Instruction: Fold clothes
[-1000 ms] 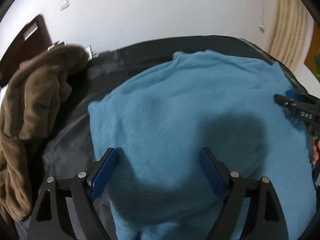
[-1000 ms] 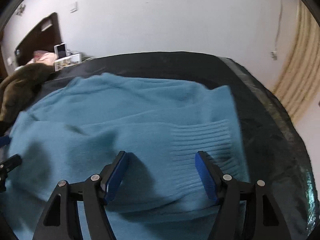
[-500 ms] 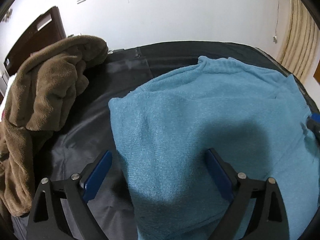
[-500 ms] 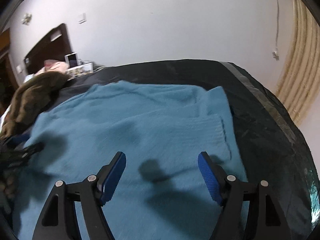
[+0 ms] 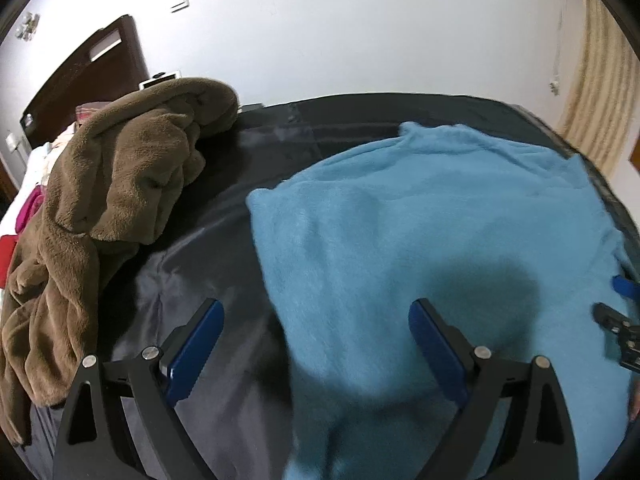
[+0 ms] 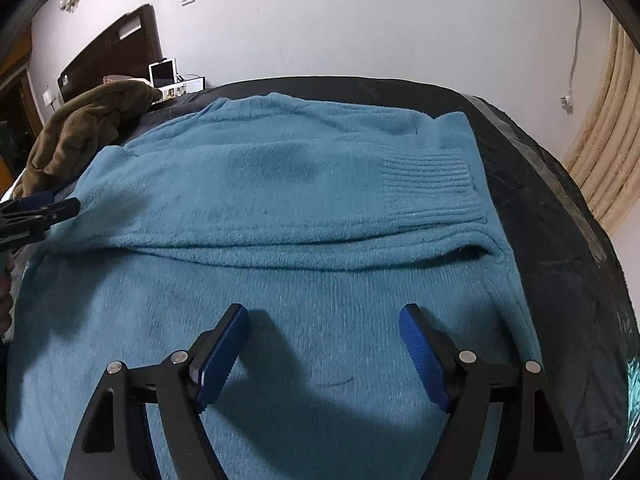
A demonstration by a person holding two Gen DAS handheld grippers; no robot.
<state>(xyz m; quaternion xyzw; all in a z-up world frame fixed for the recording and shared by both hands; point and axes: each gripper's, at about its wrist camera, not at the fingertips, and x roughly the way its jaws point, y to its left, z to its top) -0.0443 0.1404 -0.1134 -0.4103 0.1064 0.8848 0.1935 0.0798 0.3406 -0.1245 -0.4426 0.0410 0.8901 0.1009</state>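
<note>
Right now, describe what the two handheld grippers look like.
Both match: the left gripper and right gripper each have two black angular fingers with triangular cutouts and silver pivot bolts. Their pads are flat, blue and finely ribbed. No cables or sleeves show.

A fuzzy blue knitted sweater (image 6: 280, 208) lies spread on a dark-covered bed (image 6: 552, 200), one ribbed-cuffed sleeve folded across it. The right gripper (image 6: 322, 338) hovers above it; its jaws have just been opening, nothing between them. A brown plush garment (image 6: 84, 128) lies at the left.
</note>
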